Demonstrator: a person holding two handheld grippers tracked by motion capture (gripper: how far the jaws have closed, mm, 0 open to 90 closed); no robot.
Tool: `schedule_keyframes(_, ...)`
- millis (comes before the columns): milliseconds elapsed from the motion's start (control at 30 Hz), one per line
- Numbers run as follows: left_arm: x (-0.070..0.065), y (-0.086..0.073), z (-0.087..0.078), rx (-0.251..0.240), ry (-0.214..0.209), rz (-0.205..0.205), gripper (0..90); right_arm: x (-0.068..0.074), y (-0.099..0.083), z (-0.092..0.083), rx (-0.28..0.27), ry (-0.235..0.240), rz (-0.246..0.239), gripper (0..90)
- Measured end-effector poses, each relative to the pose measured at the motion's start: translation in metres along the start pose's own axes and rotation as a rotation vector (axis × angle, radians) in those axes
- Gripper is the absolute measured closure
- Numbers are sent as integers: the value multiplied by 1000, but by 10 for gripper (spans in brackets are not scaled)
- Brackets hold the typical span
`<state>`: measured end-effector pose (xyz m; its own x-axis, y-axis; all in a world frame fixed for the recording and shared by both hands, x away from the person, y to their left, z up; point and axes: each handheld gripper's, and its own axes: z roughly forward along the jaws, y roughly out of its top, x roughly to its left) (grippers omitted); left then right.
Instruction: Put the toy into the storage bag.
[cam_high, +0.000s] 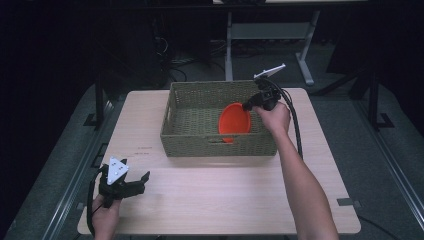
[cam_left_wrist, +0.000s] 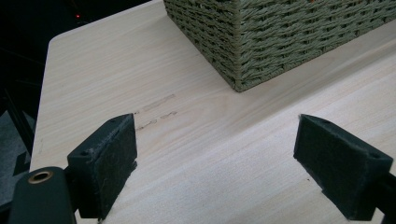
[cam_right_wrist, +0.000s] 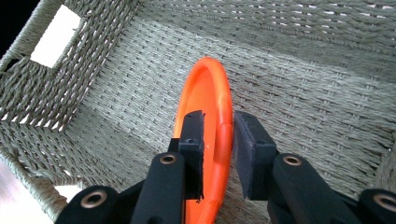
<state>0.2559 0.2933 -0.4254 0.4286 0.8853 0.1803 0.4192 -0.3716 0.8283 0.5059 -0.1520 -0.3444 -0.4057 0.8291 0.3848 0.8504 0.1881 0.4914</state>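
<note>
Step in hand: I was placing the orange plate (cam_right_wrist: 212, 135) into the woven basket (cam_high: 190, 141), at the point of letting it go.
Left gripper (cam_high: 131, 185): I kept it nearest me, low over the near left part of the table (cam_high: 215, 200), short of the basket's near corner and well apart from the work.
Left jaws: they stood spread wide, with bare wood between the pads (cam_left_wrist: 105, 161) and nothing held or touched.
Right gripper (cam_right_wrist: 218, 140): I reached it over the basket's right wall, pointing down into the interior.
Right jaws: they stood only slightly apart, with the plate's rim between them. One pad lay against the rim's inner face; a thin gap showed at the other pad, so I judged the pinch loosened rather than firm.
Plate position: it stood on edge, tilted, inside the basket toward the right side, its lower edge near the woven floor. Whether it already rested there I could not tell.
Recommended practice: I judged it best to lower until the edge bore on the floor, open further, then withdraw straight up, clear of the rim and the wall.
Risk: an early release could let the plate tip or roll.
</note>
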Motion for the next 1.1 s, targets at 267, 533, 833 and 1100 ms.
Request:
schedule_keyframes(267, 1, 0, 0, 2, 1, -4, 129, -2, 0, -7, -39, 24, 17, 732)
schedule_keyframes(533, 1, 0, 0, -1, 2, -9, 129, -3, -1, -8, -43, 44, 23, 707)
schedule_keyframes(833, 1, 1, 3, 1, 0, -5, 129, -11, -4, -11, -46, 81, 27, 644)
schedule_keyframes(1100, 1, 1, 2, -2, -3, -7, 129, -13, -11, -14, -48, 105, 32, 596)
